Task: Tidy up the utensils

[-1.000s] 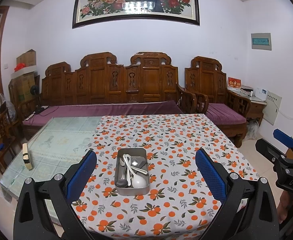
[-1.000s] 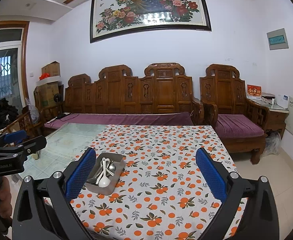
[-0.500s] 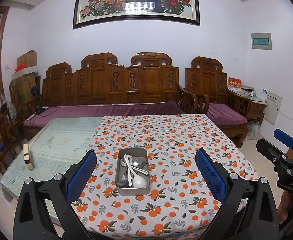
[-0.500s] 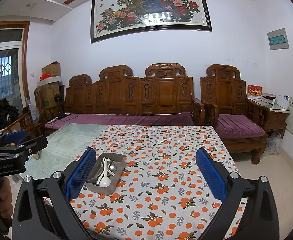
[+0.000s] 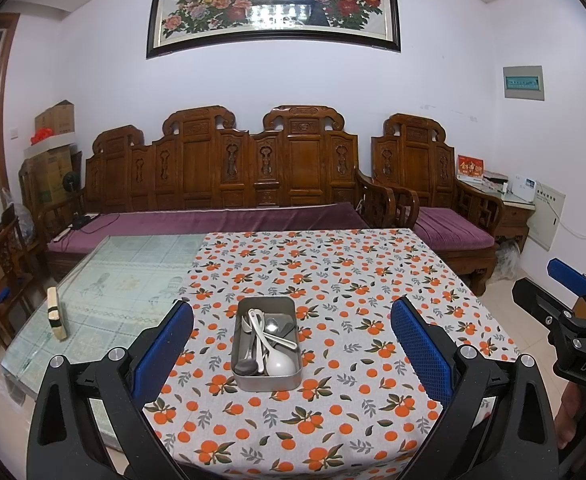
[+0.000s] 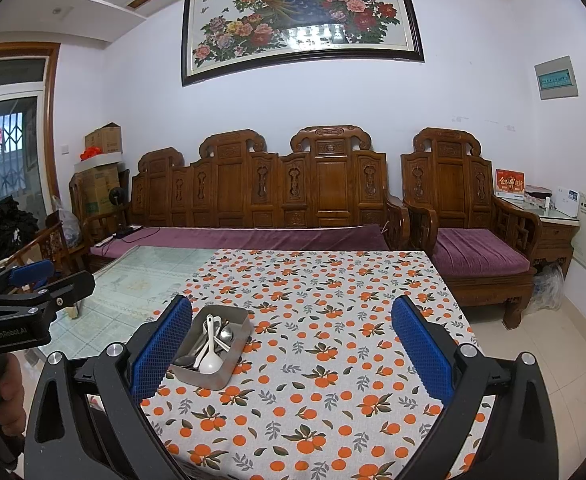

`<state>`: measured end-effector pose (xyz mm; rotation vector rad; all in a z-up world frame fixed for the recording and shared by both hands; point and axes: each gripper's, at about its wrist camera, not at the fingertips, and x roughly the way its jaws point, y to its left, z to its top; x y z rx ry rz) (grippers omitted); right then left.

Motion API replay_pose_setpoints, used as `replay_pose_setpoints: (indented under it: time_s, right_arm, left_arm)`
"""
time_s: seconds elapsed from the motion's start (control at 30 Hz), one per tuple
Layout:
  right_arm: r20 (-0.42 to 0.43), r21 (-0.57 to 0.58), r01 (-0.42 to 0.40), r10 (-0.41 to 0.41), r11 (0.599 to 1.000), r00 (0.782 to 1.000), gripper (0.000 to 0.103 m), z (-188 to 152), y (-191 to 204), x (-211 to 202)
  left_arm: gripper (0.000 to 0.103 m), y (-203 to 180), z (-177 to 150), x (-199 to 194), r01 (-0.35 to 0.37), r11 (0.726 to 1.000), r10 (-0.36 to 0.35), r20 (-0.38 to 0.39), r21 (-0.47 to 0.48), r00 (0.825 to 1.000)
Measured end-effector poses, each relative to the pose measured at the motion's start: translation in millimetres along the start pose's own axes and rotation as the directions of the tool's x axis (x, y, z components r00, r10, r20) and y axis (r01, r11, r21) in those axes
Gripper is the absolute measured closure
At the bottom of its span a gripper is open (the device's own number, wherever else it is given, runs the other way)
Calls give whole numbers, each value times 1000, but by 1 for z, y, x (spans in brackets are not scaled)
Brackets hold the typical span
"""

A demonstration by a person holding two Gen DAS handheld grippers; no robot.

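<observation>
A metal tin point(image 5: 240, 376) sits on the orange-print tablecloth point(image 5: 333, 280). It holds several utensils: a white ceramic spoon point(image 5: 280, 365), metal spoons point(image 5: 272, 325) and a dark-headed one point(image 5: 246, 366). The tin also shows in the right wrist view point(image 6: 229, 376) with the white spoon point(image 6: 210, 364). My left gripper point(image 5: 292, 354) is open and empty, held back above the table's near edge, facing the tin. My right gripper point(image 6: 292, 354) is open and empty, with the tin just inside its left finger point(image 6: 161, 352). Each gripper shows at the edge of the other's view.
The cloth covers the right part of a glass-topped table point(image 5: 133, 276). A small cream and dark block point(image 5: 56, 313) stands on the bare glass at the left. A carved wooden sofa point(image 5: 229, 184) and armchair point(image 5: 429, 200) stand behind the table.
Both views have shifted very slightly; the tin sits a touch more to the right in each. Nothing on the table has moved and both grippers stay open.
</observation>
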<state>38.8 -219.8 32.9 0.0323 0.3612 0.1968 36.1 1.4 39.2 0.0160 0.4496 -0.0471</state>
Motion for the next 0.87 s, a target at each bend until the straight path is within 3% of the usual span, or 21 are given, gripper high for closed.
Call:
replay_pose_setpoints:
  time_s: [0.87]
  right_arm:
    - [0, 1, -2, 2, 1000, 1000, 3, 0, 0, 0]
  left_arm:
    - [8, -3, -1, -1, 3, 1000, -3, 7, 3, 1000]
